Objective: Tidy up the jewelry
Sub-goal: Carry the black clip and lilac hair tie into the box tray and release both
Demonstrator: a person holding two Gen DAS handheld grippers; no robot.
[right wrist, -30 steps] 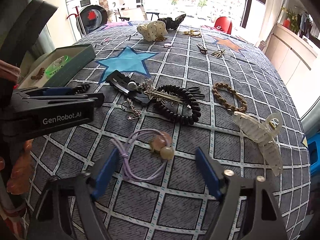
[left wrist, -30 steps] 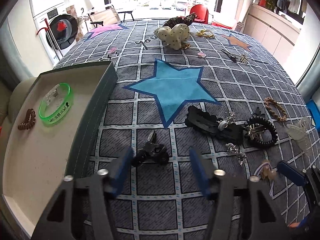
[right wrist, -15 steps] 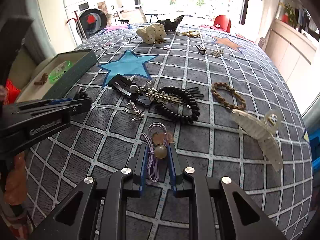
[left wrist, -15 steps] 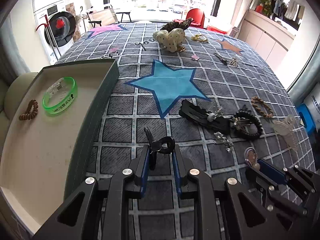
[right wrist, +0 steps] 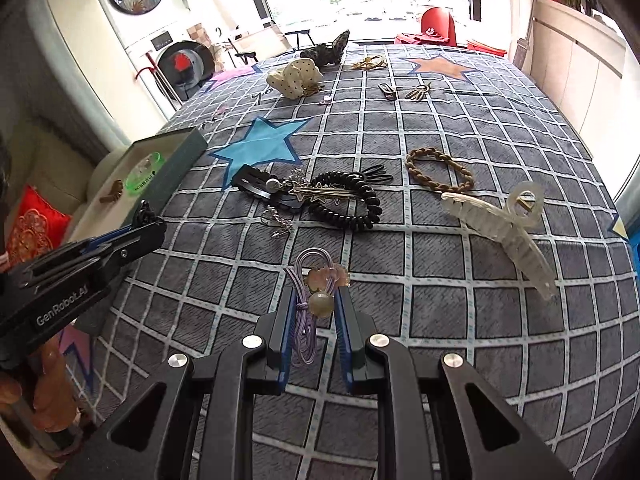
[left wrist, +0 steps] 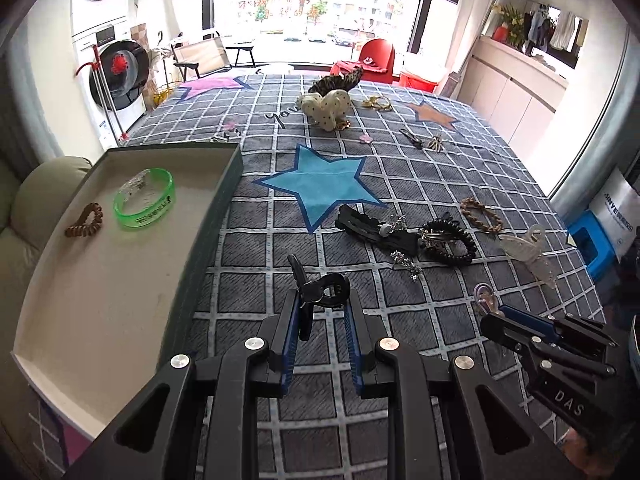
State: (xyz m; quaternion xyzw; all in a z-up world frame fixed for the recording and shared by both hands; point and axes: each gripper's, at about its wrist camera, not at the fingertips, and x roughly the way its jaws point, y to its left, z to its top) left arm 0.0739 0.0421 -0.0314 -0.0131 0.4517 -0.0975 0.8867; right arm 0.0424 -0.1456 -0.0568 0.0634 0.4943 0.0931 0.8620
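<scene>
My left gripper is shut on a small black hair clip and holds it above the checked cloth, right of the open green-sided box. The box holds a green bracelet and a brown coil tie. My right gripper is shut on a purple hair tie with a pearl bead, lifted off the cloth. It also shows in the left wrist view. The left gripper shows in the right wrist view.
On the cloth lie a black barrette, a black coil tie, a brown braided tie, a clear claw clip, a silver chain and a spotted scrunchie. A sofa lies left of the box.
Both grippers went from open to shut, the left on the black clip and the right on the purple tie. Both have since lifted their items off the cloth.
</scene>
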